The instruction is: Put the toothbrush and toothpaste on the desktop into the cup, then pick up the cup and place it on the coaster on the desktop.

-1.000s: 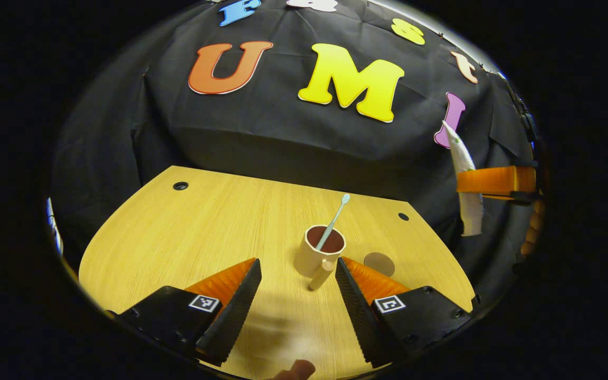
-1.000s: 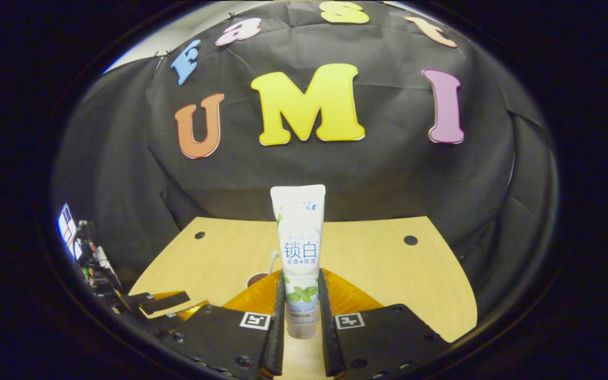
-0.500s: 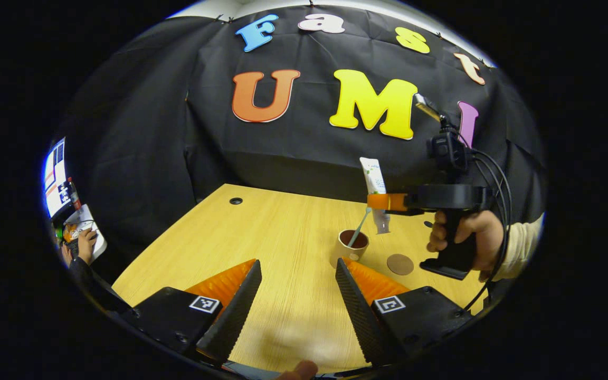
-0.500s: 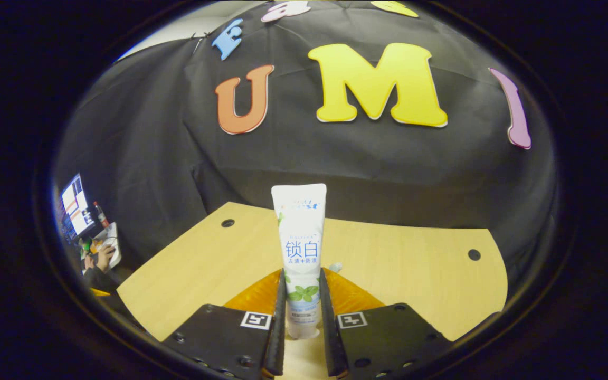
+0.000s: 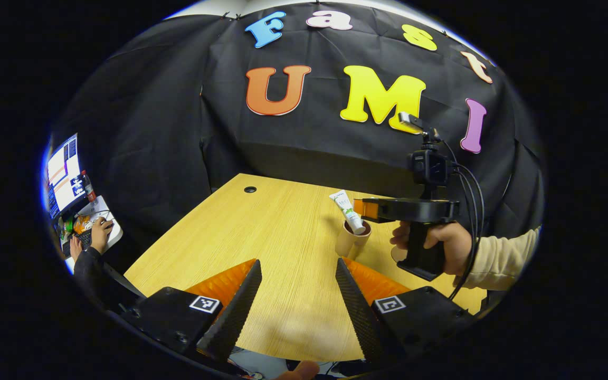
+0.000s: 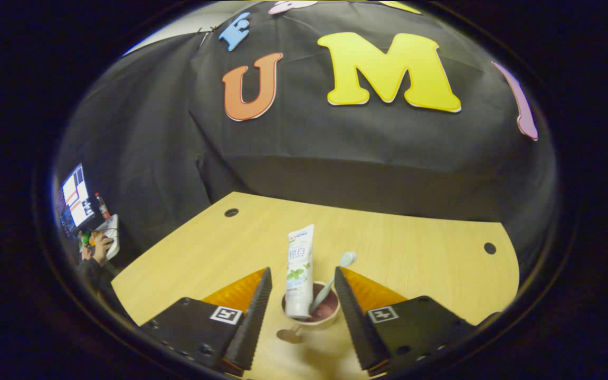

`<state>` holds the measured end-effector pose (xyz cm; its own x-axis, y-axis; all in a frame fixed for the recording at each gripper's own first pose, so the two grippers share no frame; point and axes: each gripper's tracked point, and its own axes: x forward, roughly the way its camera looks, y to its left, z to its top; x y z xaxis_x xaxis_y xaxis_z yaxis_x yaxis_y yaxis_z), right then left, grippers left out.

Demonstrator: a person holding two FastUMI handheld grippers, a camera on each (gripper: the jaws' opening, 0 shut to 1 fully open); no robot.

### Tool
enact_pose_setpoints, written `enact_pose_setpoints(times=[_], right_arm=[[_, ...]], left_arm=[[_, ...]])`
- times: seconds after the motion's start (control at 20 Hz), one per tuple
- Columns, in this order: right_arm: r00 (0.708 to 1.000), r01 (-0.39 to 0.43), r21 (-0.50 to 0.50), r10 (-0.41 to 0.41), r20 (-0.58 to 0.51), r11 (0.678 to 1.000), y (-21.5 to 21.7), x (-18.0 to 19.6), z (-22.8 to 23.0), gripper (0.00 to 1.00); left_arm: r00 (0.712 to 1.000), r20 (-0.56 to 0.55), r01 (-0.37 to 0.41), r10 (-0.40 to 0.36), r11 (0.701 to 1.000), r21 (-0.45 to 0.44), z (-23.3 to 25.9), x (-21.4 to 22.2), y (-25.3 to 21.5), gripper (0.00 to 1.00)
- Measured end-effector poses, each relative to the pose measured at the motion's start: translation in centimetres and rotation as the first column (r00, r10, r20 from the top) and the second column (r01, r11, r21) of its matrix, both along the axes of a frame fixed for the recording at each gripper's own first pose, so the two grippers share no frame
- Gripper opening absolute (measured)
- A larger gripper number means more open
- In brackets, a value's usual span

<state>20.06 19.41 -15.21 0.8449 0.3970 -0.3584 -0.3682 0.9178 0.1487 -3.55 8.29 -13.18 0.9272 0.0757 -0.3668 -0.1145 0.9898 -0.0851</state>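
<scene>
1. right gripper view: the right gripper stands with its fingers spread wide either side of the cup, gripping nothing.
2. the toothpaste stands in the cup, leaning, with the toothbrush beside it.
3. left gripper view: the left gripper hangs over the table, fingers wide apart and empty, well short of the cup.
4. a hand holds the right gripper above the cup.

From my end the desktop is pale yellow wood grain. The toothpaste is white with blue lettering and green leaves, the toothbrush light teal, the cup beige outside and dark maroon inside. Cream sleeve.
</scene>
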Motion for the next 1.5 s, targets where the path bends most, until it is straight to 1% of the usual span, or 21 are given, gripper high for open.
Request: enact_pose_setpoints(times=[0.05, 0.1, 0.3, 0.35, 0.4, 0.65, 0.75, 0.8, 1.0, 1.1, 1.25, 1.4, 1.5], right_arm=[[1.000, 0.003, -0.004, -0.003, 0.004, 1.000, -0.7, -0.7, -0.2, 0.77], [1.000, 0.002, -0.014, -0.002, 0.005, 1.000, -1.4, -1.5, -0.3, 0.78], [1.000, 0.023, -0.017, -0.023, 0.010, 1.000, -4.0, -3.7, 0.3, 0.73], [1.000, 0.028, -0.016, -0.028, 0.014, 0.999, -4.6, -4.0, 0.7, 0.76], [0.999, 0.037, -0.017, -0.037, 0.016, 0.999, -5.2, -4.4, 1.1, 0.74], [0.996, 0.091, -0.029, -0.091, 0.017, 0.995, -8.1, -5.5, 2.1, 0.81], [0.996, 0.088, -0.029, -0.088, -0.006, 0.996, -7.9, -5.6, 2.0, 0.89], [0.996, 0.085, -0.036, -0.086, -0.016, 0.996, -7.7, -5.5, 2.0, 0.93], [0.997, 0.070, -0.063, -0.072, -0.038, 0.996, -5.2, -4.1, 1.8, 0.93], [0.994, 0.064, -0.053, -0.068, -0.080, 0.997, -3.4, -3.1, 1.2, 0.93], [0.983, 0.060, -0.038, -0.066, -0.173, 0.997, -0.5, -1.3, -0.2, 0.93], [0.968, 0.066, -0.023, -0.069, -0.240, 0.998, 2.2, 1.1, -1.1, 0.90], [0.961, 0.085, -0.042, -0.093, -0.259, 0.996, 3.3, 2.8, -1.5, 0.87]], left_arm=[[1.000, -0.009, 0.006, -0.006, 1.000, -0.011, -0.2, 0.3, -0.3, 0.90], [1.000, -0.013, 0.013, -0.013, 1.000, -0.021, -0.4, 0.7, -0.5, 0.90], [0.999, -0.006, 0.051, -0.051, 0.999, -0.017, 0.0, 2.9, -1.1, 0.90], [0.998, -0.007, 0.059, -0.059, 0.998, -0.017, -0.1, 3.5, -1.2, 0.90], [0.998, -0.006, 0.063, -0.063, 0.998, -0.017, 0.1, 4.2, -1.2, 0.90], [0.995, -0.010, 0.099, -0.099, 0.994, -0.046, 0.0, 6.6, -1.9, 0.90], [0.994, -0.007, 0.107, -0.107, 0.993, -0.055, 0.2, 7.3, -1.9, 0.91], [0.994, -0.001, 0.112, -0.113, 0.992, -0.059, 0.3, 7.8, -1.8, 0.91], [0.990, 0.018, 0.141, -0.140, 0.989, -0.042, 0.4, 8.8, -1.5, 0.91], [0.987, 0.029, 0.157, -0.156, 0.987, -0.043, 0.5, 9.0, -1.4, 0.91], [0.983, 0.037, 0.183, -0.181, 0.982, -0.038, 0.3, 9.2, -1.5, 0.91], [0.976, 0.044, 0.213, -0.212, 0.977, -0.015, 0.0, 9.2, -1.5, 0.91], [0.973, 0.041, 0.228, -0.227, 0.974, -0.012, -0.4, 9.1, -1.3, 0.91]])
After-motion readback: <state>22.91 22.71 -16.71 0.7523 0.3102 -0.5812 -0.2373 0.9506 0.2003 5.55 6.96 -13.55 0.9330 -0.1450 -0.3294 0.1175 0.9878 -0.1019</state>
